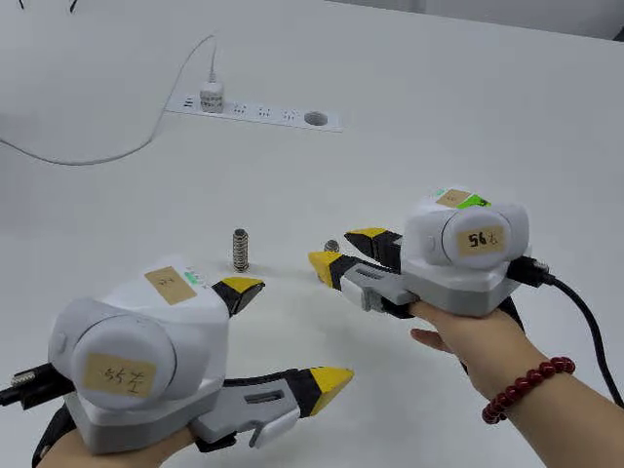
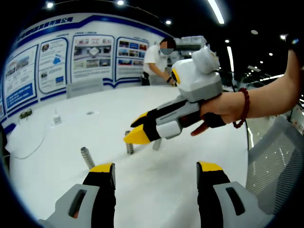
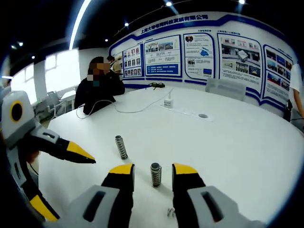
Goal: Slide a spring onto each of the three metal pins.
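A coiled spring stands upright on its pin [image 1: 240,250] at the middle of the white table [image 1: 409,127]. A second spring on a pin [image 1: 331,246] stands to its right, between the yellow fingertips of my right gripper [image 1: 342,249], which is open and not touching it. In the right gripper view that spring [image 3: 155,175] sits midway between the jaws of the right gripper [image 3: 153,169], and the other spring [image 3: 120,147] stands further left. My left gripper [image 1: 288,336] is open and holds nothing, nearer to me. The left gripper view shows three upright springs [image 2: 87,157] [image 2: 128,142] [image 2: 156,144].
A white power strip [image 1: 255,110] with a plugged-in charger and a trailing cable [image 1: 146,141] lies at the back of the table. A small metal piece [image 3: 170,212] lies on the table under the right gripper. People stand and sit far behind the table.
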`<state>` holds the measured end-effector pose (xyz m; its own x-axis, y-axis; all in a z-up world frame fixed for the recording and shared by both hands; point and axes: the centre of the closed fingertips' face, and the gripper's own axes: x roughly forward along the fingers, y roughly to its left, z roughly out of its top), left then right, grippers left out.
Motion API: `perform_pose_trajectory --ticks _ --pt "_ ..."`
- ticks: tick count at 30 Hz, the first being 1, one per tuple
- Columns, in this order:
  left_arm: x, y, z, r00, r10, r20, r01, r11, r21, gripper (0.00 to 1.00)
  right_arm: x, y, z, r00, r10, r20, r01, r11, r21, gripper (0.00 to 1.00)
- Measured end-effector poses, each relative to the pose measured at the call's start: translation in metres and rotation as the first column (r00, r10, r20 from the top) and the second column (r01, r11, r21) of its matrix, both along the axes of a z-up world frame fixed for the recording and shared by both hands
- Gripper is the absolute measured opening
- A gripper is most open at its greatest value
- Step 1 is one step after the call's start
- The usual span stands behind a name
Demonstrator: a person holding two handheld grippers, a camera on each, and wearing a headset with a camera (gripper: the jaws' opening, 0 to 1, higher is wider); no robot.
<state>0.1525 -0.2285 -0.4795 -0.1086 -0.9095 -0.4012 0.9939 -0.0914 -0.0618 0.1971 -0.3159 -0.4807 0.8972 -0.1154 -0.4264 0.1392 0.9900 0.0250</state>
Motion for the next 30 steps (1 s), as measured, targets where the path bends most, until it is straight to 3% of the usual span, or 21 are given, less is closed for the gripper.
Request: perform_pose_trajectory --ticks 12,16,30 --pt "-0.003 -0.006 0.000 0.999 -0.027 0.043 0.027 1.000 0.007 0.69 -0.023 -0.001 0.024 0.999 -0.022 0.025 0.021 0.998 0.053 0.43" --pt "-0.003 -0.010 -0.002 0.996 -0.052 0.078 0.051 0.999 0.018 0.69 -0.030 -0.001 0.029 0.999 -0.034 0.033 0.032 0.998 0.063 0.44" --pt "0.000 -0.029 -0.008 0.990 -0.086 0.114 0.083 0.996 0.033 0.62 -0.058 0.001 0.045 0.998 -0.036 0.048 0.031 0.995 0.095 0.52"
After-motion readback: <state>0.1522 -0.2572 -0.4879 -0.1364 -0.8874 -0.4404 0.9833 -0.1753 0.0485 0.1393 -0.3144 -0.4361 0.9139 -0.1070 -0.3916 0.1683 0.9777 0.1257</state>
